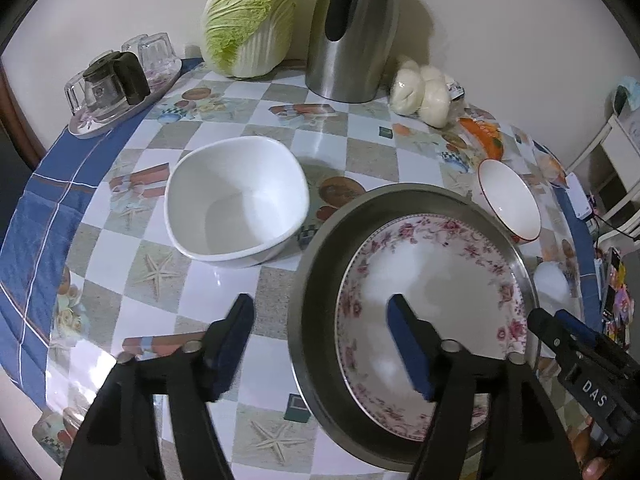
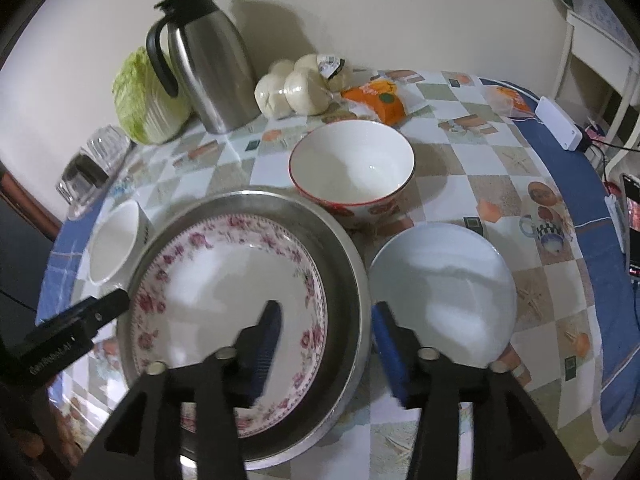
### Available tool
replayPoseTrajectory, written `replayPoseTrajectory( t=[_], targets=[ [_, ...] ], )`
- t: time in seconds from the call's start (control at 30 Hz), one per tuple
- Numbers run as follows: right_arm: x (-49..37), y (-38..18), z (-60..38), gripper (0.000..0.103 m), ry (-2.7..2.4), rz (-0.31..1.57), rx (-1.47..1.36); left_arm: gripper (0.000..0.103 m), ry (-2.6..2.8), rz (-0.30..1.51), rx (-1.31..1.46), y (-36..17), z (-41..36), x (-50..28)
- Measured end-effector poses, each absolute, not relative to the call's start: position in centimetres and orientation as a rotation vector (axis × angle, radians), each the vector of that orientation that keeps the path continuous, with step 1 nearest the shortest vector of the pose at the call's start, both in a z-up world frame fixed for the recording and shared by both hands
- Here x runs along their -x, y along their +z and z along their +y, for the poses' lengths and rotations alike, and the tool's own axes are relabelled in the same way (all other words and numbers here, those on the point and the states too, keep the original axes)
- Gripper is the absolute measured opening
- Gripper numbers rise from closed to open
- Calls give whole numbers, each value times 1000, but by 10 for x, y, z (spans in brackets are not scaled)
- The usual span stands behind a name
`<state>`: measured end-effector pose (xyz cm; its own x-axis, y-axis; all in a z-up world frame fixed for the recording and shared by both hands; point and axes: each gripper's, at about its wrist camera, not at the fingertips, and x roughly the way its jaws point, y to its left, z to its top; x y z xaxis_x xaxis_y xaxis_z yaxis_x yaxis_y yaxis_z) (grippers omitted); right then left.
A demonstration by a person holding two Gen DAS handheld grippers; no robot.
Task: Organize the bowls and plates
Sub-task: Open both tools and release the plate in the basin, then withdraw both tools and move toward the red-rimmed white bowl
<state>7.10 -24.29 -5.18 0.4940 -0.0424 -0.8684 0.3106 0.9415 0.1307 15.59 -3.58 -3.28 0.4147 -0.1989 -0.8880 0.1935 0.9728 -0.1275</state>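
The floral plate lies inside the steel tray near the surface's front edge. Your left hand-held gripper straddles the tray's left rim, jaws spread, gripping nothing. Your right hand-held gripper straddles its right rim beside the white plate, equally open and empty.

Tablecloth: white/grey-beige checks with starfish and food prints, blue border. Plate: white, pink flower band round the rim. Tray under it: plain grey steel. Square bowl: all white. Round bowl: white inside, red rim line, red-orange motifs outside. Small plate: plain white. Jug: brushed steel, black handle and lid. Cabbage: pale green, white ribs. Both grippers: black, blue pads.
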Motion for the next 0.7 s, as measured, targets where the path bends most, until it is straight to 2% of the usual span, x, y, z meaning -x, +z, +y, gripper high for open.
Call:
replayPoseTrajectory(
  t=[0.03,0.1,0.2,0.37,0.4,0.7],
  targets=[
    [-71,-53,-242,65,-216,1038,-281,83,-242,1113,3,-33,-35,-156],
    [-71,-54,-241,73,-210,1040,-274,84,-231,1098,-5,-32,-34,-156],
    [-71,-55,-238,82,-213,1037,-258,93,-210,1087,-12,-33,-32,-157],
    [-72,-56,-239,94,-223,1037,-247,96,-193,1079,-4,-34,-28,-159],
    [-71,-57,-239,101,-225,1035,-242,100,-193,1079,1,-35,-28,-159],
    [-71,-53,-236,103,-225,1008,-216,101,-152,1024,-32,-31,-24,-158]
  ],
)
